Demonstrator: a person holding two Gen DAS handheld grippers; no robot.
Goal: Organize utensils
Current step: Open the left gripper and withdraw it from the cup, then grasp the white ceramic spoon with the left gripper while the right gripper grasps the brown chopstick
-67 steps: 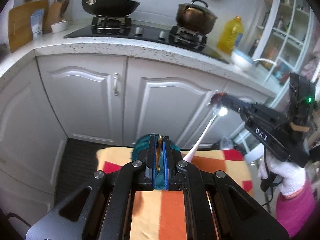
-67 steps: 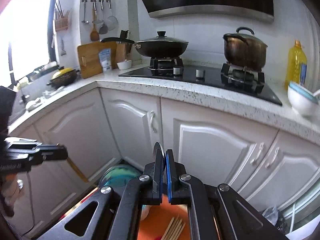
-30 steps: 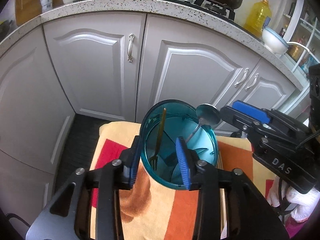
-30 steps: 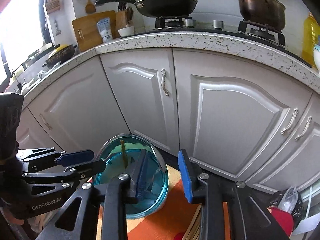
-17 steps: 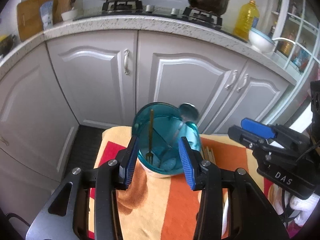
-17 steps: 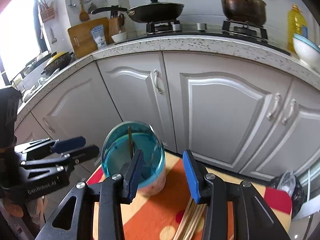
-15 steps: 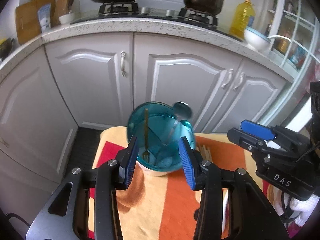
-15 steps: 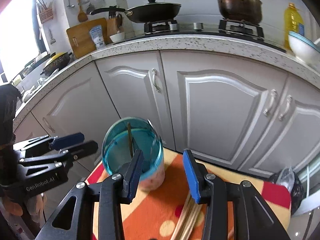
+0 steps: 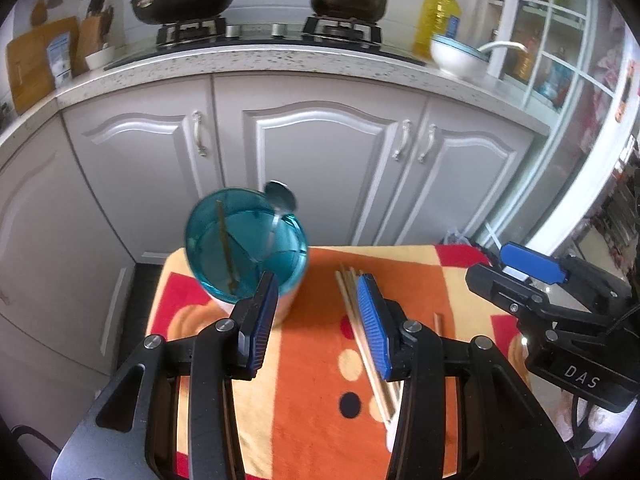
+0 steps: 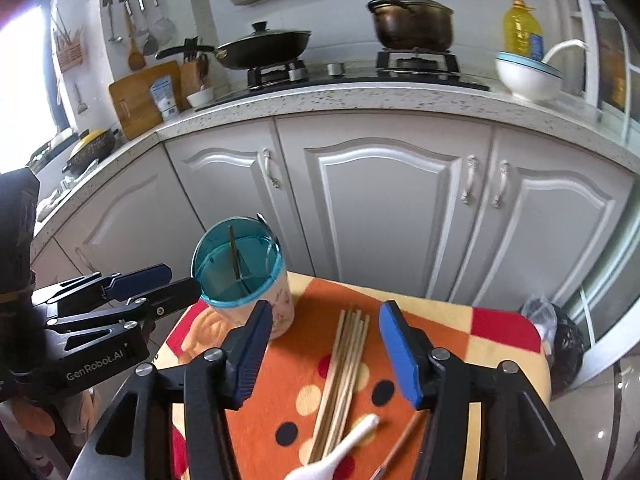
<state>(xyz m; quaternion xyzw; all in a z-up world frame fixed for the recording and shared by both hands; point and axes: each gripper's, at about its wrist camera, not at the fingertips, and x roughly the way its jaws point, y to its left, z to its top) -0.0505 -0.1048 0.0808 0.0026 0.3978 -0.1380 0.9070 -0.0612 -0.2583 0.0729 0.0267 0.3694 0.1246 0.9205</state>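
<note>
A teal-rimmed utensil cup [image 9: 246,250] [image 10: 240,266] stands at the far left corner of a small table with an orange patterned cloth [image 9: 308,360] [image 10: 288,380]. Inside it lean a bronze fork [image 9: 225,248] [image 10: 235,254] and a steel spoon [image 9: 280,200]. A bundle of wooden chopsticks [image 9: 366,344] [image 10: 344,364] lies on the cloth, with a white ceramic spoon [image 10: 340,452] and a thin stick [image 10: 400,444] near the front. My left gripper [image 9: 316,320] is open and empty above the cloth, right of the cup. My right gripper [image 10: 324,354] hangs over the chopsticks, its jaws opening with nothing held.
Grey cabinet doors [image 9: 320,168] and a speckled counter [image 10: 360,100] with a stove, wok and pot rise behind the table. A white bowl [image 10: 526,74] and yellow oil bottle [image 10: 522,26] sit at the counter's right. A black bag [image 10: 560,332] lies on the floor, right.
Both grippers let go of the fork and spoon, now in the cup, then drew back and to the right. The right jaws have spread wider; the chopsticks have come into view.
</note>
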